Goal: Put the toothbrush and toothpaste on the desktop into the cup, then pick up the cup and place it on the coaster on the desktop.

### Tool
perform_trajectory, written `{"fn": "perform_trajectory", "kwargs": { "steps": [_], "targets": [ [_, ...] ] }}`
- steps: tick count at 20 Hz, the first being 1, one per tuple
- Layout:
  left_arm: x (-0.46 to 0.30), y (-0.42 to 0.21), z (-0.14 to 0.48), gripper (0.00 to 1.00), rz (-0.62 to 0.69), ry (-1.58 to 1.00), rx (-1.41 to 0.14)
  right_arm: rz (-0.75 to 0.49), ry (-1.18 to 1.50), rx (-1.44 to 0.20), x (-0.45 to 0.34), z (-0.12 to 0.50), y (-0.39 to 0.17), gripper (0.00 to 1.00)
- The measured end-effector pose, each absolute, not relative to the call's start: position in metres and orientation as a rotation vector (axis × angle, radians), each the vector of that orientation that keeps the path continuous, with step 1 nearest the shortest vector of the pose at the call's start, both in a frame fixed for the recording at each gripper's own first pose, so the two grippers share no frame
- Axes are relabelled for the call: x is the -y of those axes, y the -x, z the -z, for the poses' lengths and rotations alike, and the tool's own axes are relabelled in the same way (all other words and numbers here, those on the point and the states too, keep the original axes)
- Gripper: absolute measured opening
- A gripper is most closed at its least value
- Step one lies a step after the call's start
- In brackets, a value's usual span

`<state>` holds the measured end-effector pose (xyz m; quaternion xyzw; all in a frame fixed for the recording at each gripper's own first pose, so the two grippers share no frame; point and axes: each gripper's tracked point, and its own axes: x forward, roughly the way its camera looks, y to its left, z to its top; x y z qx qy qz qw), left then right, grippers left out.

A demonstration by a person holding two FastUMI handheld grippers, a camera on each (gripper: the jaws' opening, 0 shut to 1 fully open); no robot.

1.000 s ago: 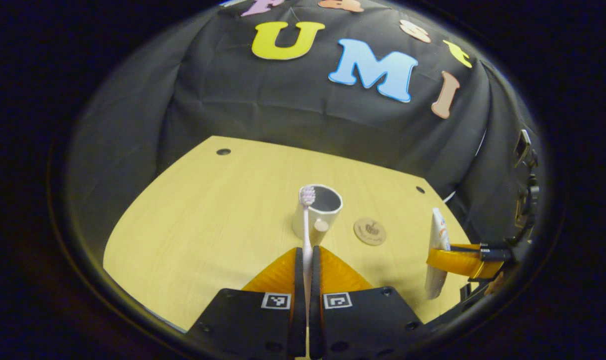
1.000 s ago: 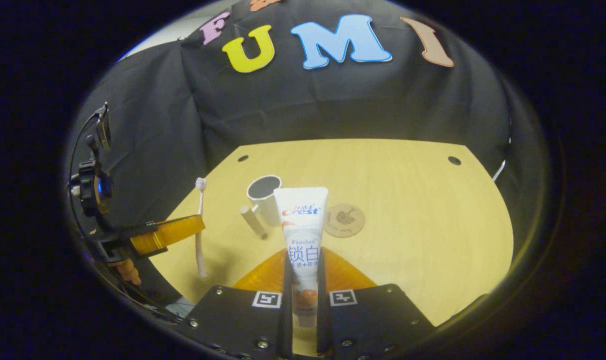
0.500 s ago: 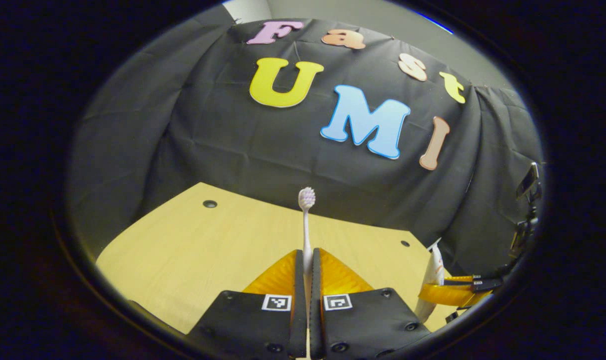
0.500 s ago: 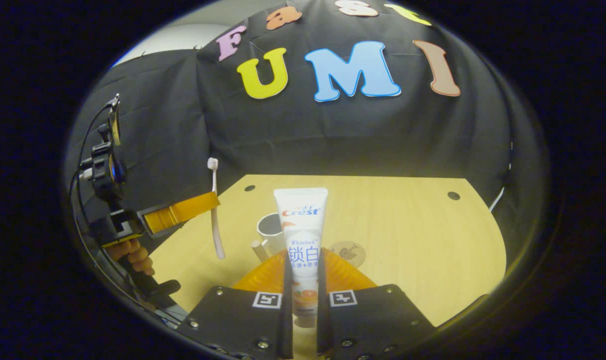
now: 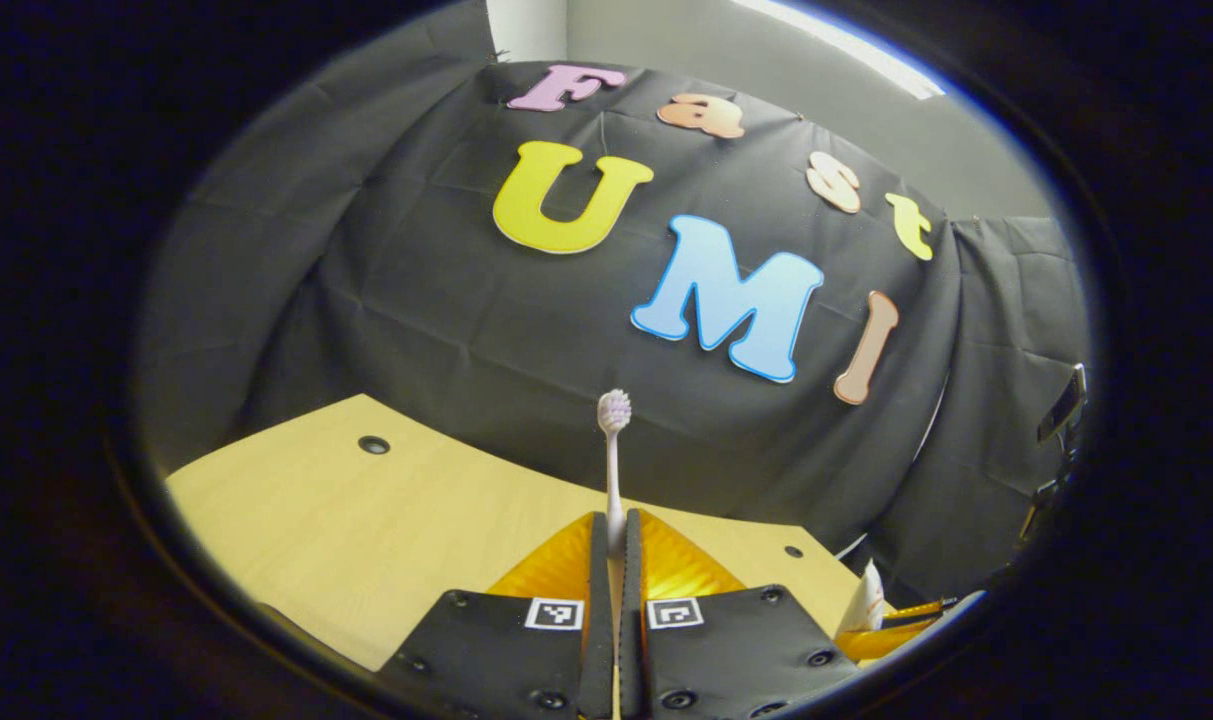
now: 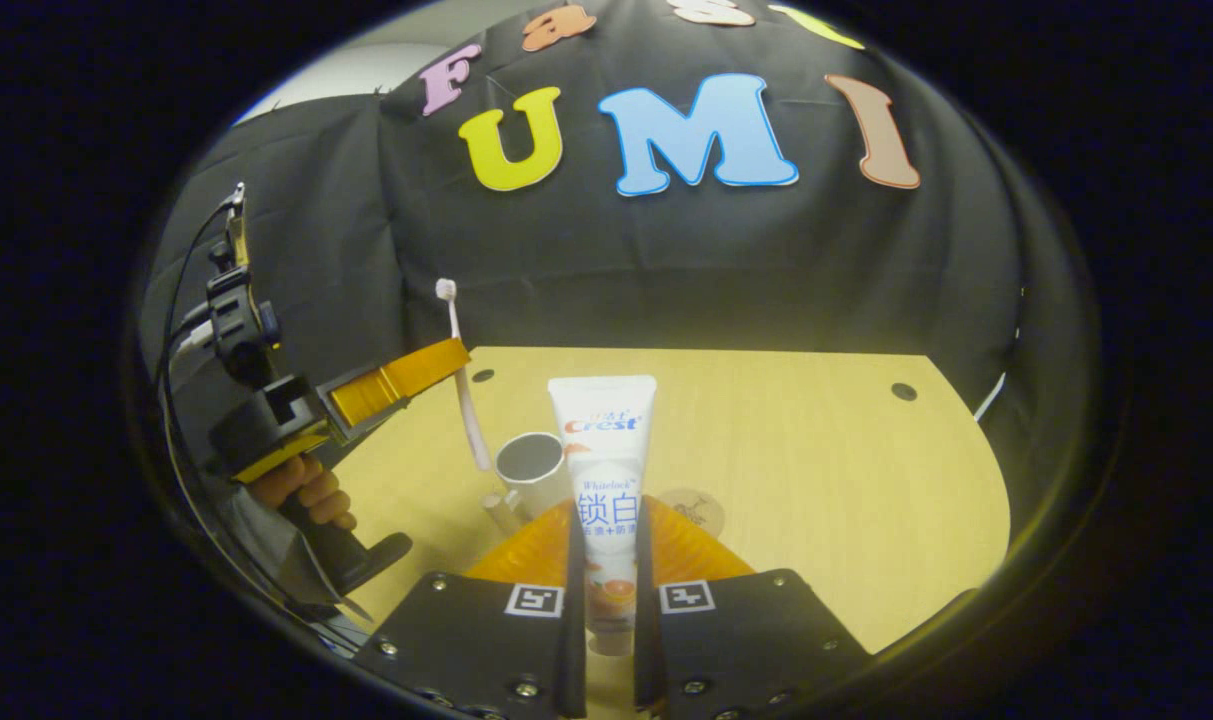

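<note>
Your left gripper (image 6: 436, 365) has risen and tilted the clamped toothbrush (image 6: 463, 375) upright above the cup (image 6: 529, 464) — insertion is next. Your right gripper (image 6: 604, 560) keeps the toothpaste (image 6: 603, 455) pinched — waiting.

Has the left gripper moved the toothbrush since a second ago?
Yes. In the right gripper view the left gripper has carried the toothbrush up and toward the cup; its lower end now hangs just beside the rim.

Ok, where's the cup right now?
In the right gripper view the cup stands on the desk, just left of the toothpaste, with the toothbrush held above it and the coaster to its right.
</note>
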<state>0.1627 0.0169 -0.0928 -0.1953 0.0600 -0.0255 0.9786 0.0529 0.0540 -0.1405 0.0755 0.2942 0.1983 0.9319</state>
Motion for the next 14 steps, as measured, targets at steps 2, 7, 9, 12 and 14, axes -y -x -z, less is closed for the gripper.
{"fn": "perform_trajectory", "kwargs": {
  "steps": [2, 7, 9, 12, 14],
  "targets": [
    [-0.019, -0.18, 0.103, 0.08, 0.049, 0.403, -0.126, -0.396, -0.144, -0.62, -0.054, 0.145, -0.057, 0.2],
    [-0.027, -0.211, 0.139, 0.09, 0.015, 0.405, -0.17, -0.371, -0.134, -0.633, -0.049, 0.153, -0.059, 0.2],
    [-0.027, -0.212, 0.155, 0.09, 0.006, 0.399, -0.207, -0.37, -0.146, -0.633, -0.048, 0.155, -0.058, 0.2],
    [-0.017, -0.21, 0.174, 0.09, 0.016, 0.35, -0.245, -0.373, -0.165, -0.635, -0.052, 0.158, -0.065, 0.2],
    [-0.012, -0.204, 0.185, 0.16, 0.024, 0.308, -0.279, -0.383, -0.175, -0.634, -0.058, 0.158, -0.066, 0.2]
  ]
}}
